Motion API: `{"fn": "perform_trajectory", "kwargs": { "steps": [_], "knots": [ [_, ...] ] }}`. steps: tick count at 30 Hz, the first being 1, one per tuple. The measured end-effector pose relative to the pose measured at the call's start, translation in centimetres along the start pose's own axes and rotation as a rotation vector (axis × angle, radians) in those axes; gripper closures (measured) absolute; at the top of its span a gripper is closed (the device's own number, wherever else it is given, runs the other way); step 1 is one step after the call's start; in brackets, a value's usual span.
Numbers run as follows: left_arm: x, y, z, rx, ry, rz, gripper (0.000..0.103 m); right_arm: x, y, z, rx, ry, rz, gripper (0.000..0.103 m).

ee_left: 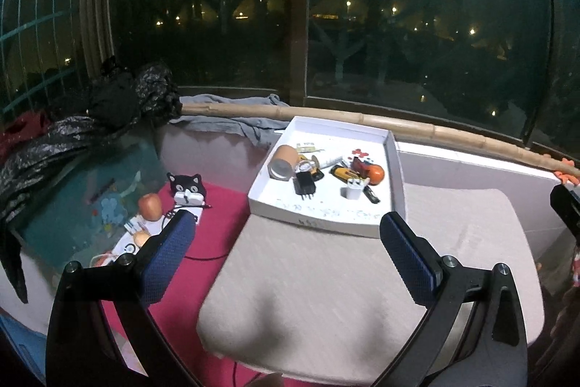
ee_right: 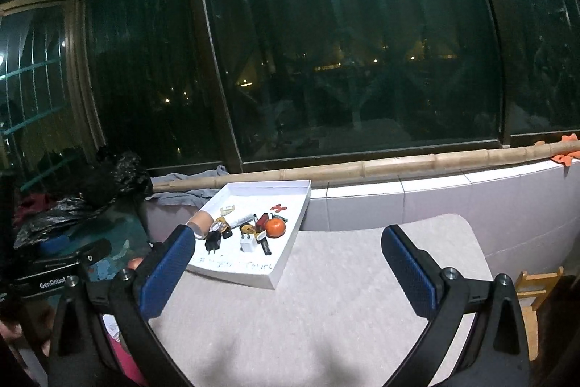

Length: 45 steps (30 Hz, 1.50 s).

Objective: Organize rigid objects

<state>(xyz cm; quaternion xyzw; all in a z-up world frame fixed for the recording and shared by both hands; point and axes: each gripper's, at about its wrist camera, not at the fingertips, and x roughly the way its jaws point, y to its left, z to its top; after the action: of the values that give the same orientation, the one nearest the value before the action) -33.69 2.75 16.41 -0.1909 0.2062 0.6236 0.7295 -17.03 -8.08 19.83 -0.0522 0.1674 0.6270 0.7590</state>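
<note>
Both claws hang released and empty over the pale mat (ee_left: 362, 278): the left gripper (ee_left: 286, 234) and the right gripper (ee_right: 288, 249) with jaws spread wide. The next pick likely wants a low, square approach (the tray wall blocks a flat sweep). Ahead, the white tray (ee_left: 319, 218) holds a cardboard tube (ee_left: 281, 163), black charger (ee_left: 305, 185), white plug (ee_left: 353, 189) and orange ball (ee_left: 377, 172), crowded together.

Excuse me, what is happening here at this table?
A person holds two grippers above a pale grey padded surface. The left gripper and the right gripper are both open and hold nothing. Ahead, a shallow white cardboard tray holds small things: an orange ball, a white plug adapter, a black charger, a brown cardboard tube.
</note>
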Motion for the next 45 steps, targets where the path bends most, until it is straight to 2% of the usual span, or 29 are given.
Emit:
{"fn": "perform_trajectory", "kwargs": {
  "steps": [8,20,45],
  "knots": [
    [-3.2,-1.6,-1.6,0.03,-0.026,-0.029,0.0,-3.4,-0.9,-0.8,0.019,-0.054,-0.001,0.0],
    [-5.2,-2.7,-2.7,0.02,-0.029,-0.047,0.0,-7.0,-2.2,-1.9,0.004,-0.082,-0.048,0.0],
    [-5.5,-4.6,-3.6,0.014,-0.001,-0.069,0.0,-8.2,-4.2,-2.7,0.026,-0.062,-0.046,0.0]
  ]
}}
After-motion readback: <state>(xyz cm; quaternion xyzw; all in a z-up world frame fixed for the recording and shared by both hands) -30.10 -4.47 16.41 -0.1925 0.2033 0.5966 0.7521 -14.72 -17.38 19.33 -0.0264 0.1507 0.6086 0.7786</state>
